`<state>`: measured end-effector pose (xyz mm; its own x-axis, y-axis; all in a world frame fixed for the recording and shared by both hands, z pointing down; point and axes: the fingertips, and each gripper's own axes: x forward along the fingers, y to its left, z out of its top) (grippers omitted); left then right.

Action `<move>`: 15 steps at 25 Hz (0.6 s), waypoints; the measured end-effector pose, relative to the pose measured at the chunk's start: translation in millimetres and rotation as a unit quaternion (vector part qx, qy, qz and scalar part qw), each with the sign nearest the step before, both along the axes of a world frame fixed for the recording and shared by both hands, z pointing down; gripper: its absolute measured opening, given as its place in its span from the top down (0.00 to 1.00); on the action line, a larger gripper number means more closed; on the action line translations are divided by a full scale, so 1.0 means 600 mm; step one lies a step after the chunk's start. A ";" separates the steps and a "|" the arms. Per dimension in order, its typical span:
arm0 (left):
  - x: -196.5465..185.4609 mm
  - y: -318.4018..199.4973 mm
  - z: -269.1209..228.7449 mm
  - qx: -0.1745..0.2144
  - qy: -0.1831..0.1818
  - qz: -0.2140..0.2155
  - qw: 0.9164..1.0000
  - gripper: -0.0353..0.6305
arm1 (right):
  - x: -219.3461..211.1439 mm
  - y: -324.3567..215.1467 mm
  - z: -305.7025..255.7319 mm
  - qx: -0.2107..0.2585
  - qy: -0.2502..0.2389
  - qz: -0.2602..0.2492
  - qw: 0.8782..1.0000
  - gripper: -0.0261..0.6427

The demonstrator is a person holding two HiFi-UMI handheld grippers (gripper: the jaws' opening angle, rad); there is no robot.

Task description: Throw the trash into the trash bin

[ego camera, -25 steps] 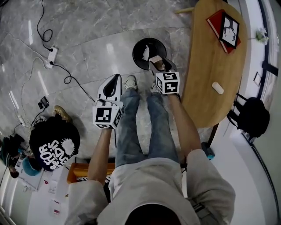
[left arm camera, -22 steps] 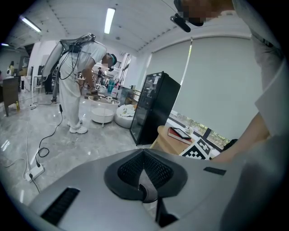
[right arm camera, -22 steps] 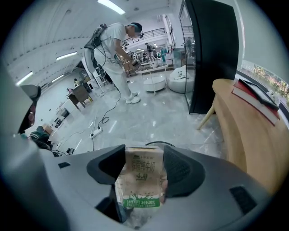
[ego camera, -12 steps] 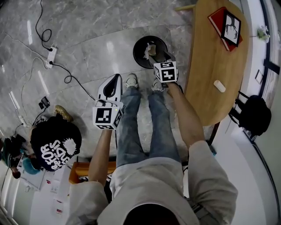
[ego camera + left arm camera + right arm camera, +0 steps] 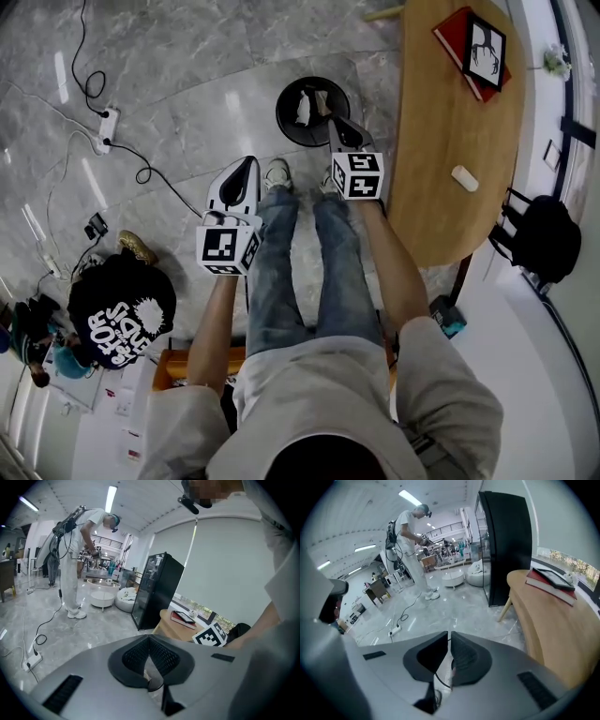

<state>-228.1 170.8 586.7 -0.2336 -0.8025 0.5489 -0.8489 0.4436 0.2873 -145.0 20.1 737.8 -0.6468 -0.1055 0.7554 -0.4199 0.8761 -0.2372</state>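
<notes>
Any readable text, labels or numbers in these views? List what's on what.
No text reads cleanly.
White lettering on a person's black top: large but warped and sideways, not readable for certain.
Two marker cubes: square patterns only, no words.
Framed picture on the table: a drawing, no words.
Papers on the floor: print too small.

The head view looked steeply down; both gripper views faced outward over their jaws, apparently sharing the wooden table (image 5: pixel 450 112).
</notes>
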 end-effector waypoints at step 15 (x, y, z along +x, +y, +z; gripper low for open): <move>0.093 -0.108 -0.007 0.008 0.001 0.083 0.997 0.92 | 0.135 -0.018 -0.166 0.036 -0.097 0.072 0.992 0.92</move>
